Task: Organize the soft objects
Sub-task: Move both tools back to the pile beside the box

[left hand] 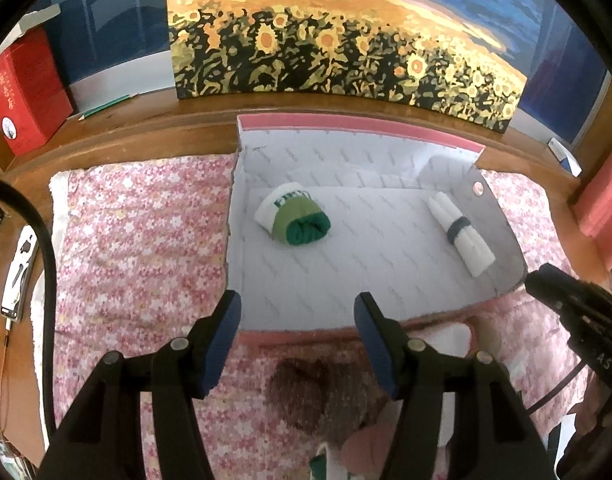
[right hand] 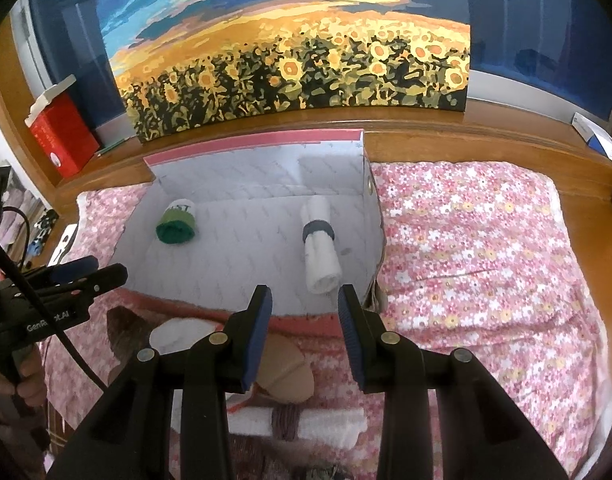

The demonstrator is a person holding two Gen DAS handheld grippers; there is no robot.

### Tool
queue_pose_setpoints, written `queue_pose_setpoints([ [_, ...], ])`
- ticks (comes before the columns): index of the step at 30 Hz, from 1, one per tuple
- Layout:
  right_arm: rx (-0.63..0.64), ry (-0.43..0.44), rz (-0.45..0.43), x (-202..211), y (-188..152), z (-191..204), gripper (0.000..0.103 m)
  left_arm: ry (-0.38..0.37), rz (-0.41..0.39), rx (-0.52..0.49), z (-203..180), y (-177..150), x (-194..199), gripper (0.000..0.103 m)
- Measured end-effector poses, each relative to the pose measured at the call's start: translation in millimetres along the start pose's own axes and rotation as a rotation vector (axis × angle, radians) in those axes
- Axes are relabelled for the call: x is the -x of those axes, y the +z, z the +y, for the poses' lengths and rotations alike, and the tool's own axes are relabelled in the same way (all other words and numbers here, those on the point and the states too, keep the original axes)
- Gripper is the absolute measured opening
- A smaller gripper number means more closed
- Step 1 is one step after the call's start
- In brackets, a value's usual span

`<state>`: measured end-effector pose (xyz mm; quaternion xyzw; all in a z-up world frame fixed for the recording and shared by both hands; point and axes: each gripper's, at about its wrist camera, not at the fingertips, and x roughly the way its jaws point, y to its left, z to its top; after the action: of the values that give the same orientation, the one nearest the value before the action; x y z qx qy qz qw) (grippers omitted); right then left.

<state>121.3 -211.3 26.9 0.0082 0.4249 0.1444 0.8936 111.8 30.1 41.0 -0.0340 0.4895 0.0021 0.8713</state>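
- Inside, the open box [left hand: 370, 264] with a white patterned lining and pink rim sits on a pink floral cloth [left hand: 146, 240]; two rolled socks lie on its floor, well apart.
- The green-and-white sock roll [left hand: 294, 214] rests toward the box's left rear, dark green end facing the cameras.
- The white sock roll [left hand: 462, 232], bound by a grey band, lies along the box's right wall.
- The left gripper [left hand: 298, 344] hovers over the box's near rim, its blue-padded fingers spread wide and holding nothing.
- The right gripper [right hand: 306, 336] hangs above the near rim too, fingers parted and empty, in line with the white roll.
- Just before the box, outside it, lie more soft items: a tan piece [right hand: 284, 376], a white roll with a brownish band [right hand: 306, 424], and a round white bundle [right hand: 178, 334].
- A sunflower painting [right hand: 290, 60] leans on the wooden ledge behind; a red book [left hand: 24, 92] stands at left.
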Motion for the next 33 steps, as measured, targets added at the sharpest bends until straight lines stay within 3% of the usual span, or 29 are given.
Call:
queue_pose_setpoints([
  [23,-0.023,-0.008,0.045,17,-36,-4,0.035,-0.032,0.100,0.004,14,-33,-17,0.073],
  [32,-0.034,-0.025,0.075,22,-54,-10,0.035,-0.025,0.136,0.030,21,-44,-27,0.077],
  [33,-0.026,-0.033,0.110,22,-56,-11,0.035,-0.027,0.140,0.033,21,-45,-29,0.077],
])
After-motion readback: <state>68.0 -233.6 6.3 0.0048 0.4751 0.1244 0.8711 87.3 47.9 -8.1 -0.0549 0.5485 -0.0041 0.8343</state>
